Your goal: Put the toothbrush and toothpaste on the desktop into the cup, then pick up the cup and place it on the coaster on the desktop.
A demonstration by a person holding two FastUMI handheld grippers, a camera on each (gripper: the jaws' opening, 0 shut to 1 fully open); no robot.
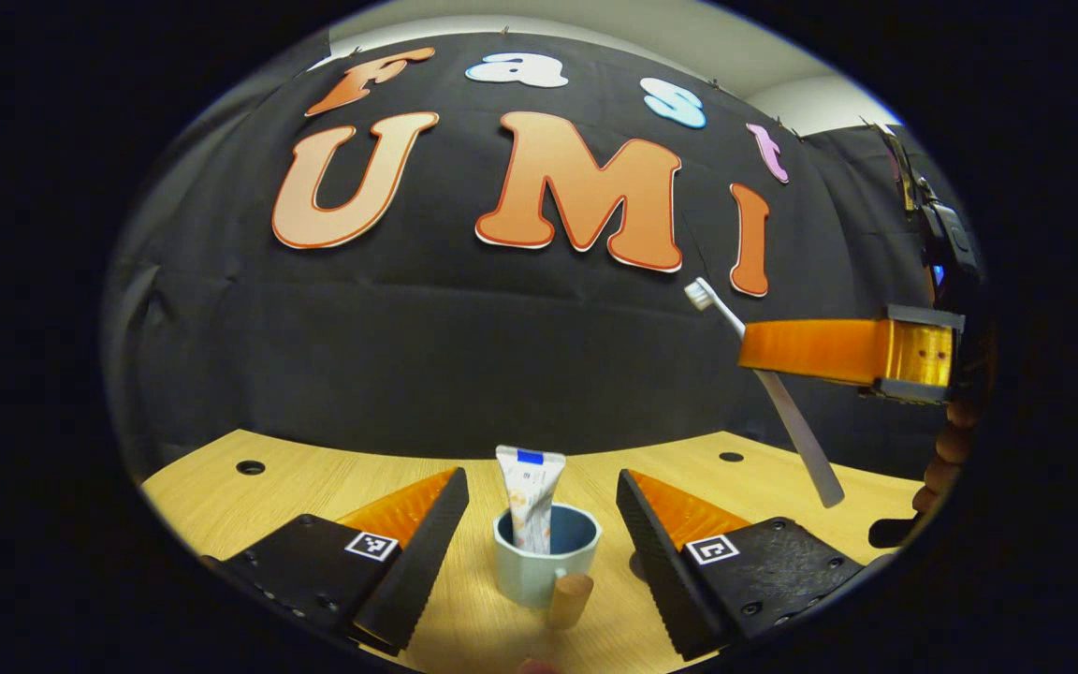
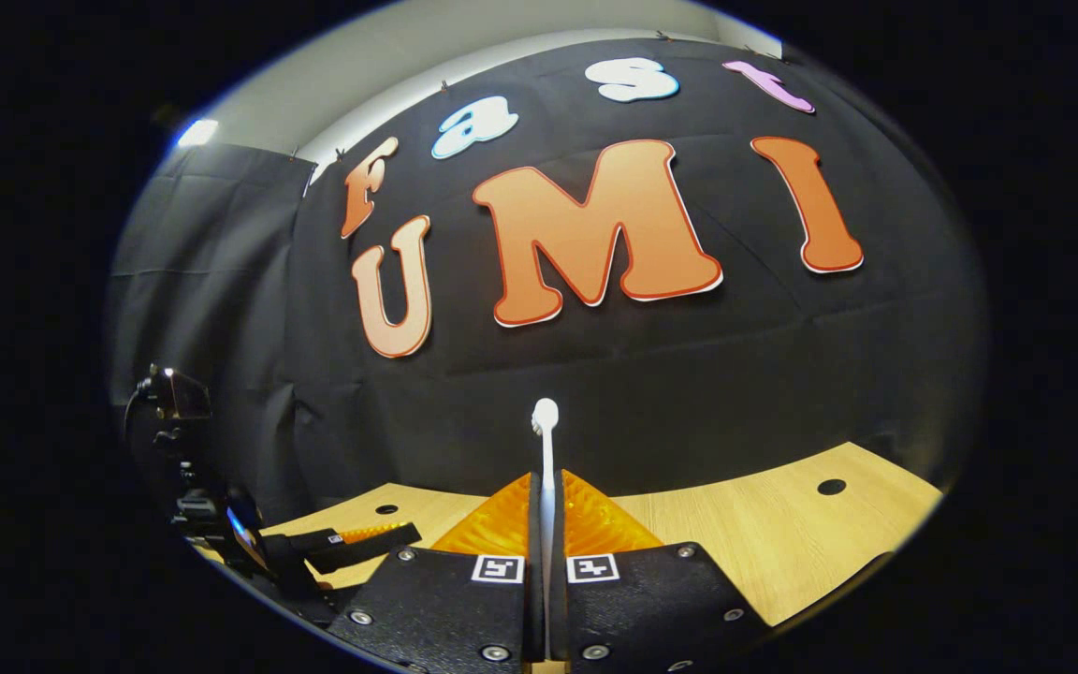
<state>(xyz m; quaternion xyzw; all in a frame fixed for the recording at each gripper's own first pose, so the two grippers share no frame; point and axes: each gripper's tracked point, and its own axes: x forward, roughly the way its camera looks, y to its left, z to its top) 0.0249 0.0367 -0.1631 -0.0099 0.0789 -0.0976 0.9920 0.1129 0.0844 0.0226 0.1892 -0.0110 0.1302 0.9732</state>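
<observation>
Toothpaste (image 1: 530, 496) upright in cup (image 1: 539, 562); right gripper (image 2: 546, 524) clamps toothbrush (image 2: 546, 468); no legible writing.

place: recording booth | evidence: black cloth wall (image 2: 689, 393), wooden desktop (image 1: 333, 477) with drilled holes

My left gripper (image 1: 539, 534) is spread wide with the cup (image 1: 544, 557) in the gap. The toothpaste (image 1: 530, 496) stands in the cup, filling its left part. Room is free beside it. Above the cup is open air.
</observation>
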